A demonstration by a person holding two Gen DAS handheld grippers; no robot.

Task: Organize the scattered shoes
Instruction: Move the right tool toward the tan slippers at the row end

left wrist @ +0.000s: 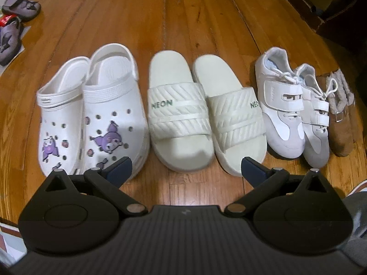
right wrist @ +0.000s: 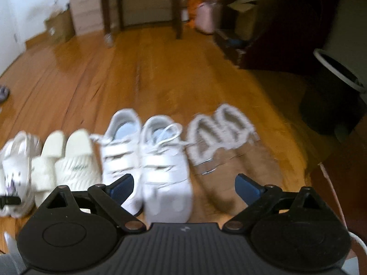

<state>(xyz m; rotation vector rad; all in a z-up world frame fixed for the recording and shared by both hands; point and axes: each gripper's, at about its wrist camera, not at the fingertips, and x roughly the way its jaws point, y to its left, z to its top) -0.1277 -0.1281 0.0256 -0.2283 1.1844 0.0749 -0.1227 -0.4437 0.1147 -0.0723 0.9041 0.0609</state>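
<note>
Four pairs lie side by side in a row on the floor (left wrist: 183, 11), toes toward you: clogs (left wrist: 91, 112), slides (left wrist: 204, 112), sneakers (left wrist: 291, 112) and fur-lined boots (right wrist: 231, 146). That row already looks the way the task wants it. A purple pair (left wrist: 13, 23) sits well apart at the far left, one shoe partly on a sheet of paper, so you may count it as loose or as not yours to sort.

Your left claw (left wrist: 185, 167) hangs released and empty just before the slides' toes. Your right claw (right wrist: 183, 185) is likewise spread wide and empty, over the sneaker and boot toes.

The right view is smeared, so that hand seems to be moving. A low sweep there could clip a toe and knock a pair askew; the neighbours touch, so one nudge may shift several.
</note>
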